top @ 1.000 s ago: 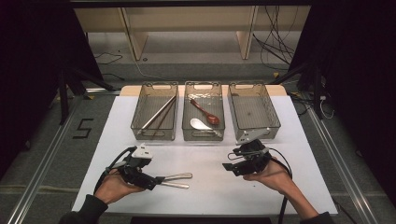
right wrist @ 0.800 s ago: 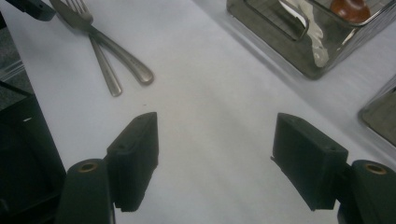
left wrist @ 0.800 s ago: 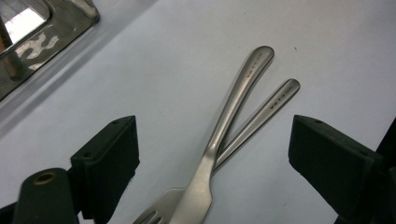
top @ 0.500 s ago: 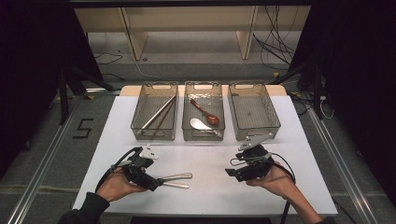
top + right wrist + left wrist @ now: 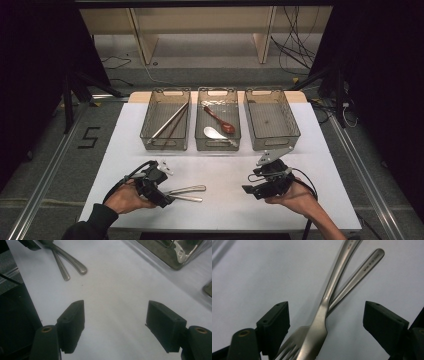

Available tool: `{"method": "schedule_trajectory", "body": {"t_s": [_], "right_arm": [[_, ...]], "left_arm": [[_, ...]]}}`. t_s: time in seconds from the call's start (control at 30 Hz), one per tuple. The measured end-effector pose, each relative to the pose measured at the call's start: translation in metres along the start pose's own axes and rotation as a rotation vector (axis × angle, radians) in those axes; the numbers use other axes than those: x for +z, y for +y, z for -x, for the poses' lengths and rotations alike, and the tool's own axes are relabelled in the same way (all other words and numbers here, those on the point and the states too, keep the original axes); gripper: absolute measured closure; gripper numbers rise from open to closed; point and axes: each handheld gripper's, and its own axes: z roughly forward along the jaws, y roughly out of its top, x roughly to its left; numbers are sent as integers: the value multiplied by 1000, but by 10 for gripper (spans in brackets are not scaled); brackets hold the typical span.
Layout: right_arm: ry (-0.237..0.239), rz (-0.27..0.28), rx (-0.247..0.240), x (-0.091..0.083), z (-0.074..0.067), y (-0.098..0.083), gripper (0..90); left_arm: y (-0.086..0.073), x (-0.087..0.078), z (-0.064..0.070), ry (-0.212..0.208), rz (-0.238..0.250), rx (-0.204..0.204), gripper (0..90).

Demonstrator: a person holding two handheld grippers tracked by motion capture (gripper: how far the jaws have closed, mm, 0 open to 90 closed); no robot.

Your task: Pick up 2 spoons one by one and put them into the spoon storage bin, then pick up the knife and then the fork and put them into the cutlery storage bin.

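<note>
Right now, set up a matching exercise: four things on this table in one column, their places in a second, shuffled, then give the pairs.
1. long metal chopsticks
2. dark red wooden spoon
3. clear plastic right bin
4. crossed steel fork and knife

A. middle bin
B. on the white tabletop at the left tongs
C. left bin
D. holds no cutlery

Pairs: 1-C, 2-A, 3-D, 4-B

White table (image 5: 320, 165) carries three clear bins (image 5: 218, 126) in a row well beyond both grippers, plus a fork (image 5: 294, 346) and a second steel utensil (image 5: 332, 280) crossed between the left gripper's (image 5: 159, 192) parted jaws.
</note>
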Motion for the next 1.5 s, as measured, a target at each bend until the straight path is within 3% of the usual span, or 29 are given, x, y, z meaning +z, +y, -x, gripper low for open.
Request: {"method": "schedule_trajectory", "body": {"t_s": [0.2, 0.67, 1.37, 1.5], "right_arm": [[1, -1, -3, 0, -2, -1, 320], [9, -9, -2, 1, -1, -1, 320], [6, -20, -18, 2, -2, -1, 327], [5, -17, -12, 2, -2, 0, 328]], "left_arm": [[1, 1, -2, -18, -15, 2, 276], [1, 9, -4, -18, -53, 21, 353], [4, 19, 3, -16, -99, 134, 533], [5, 19, 3, -10, -97, 131, 568]]}}
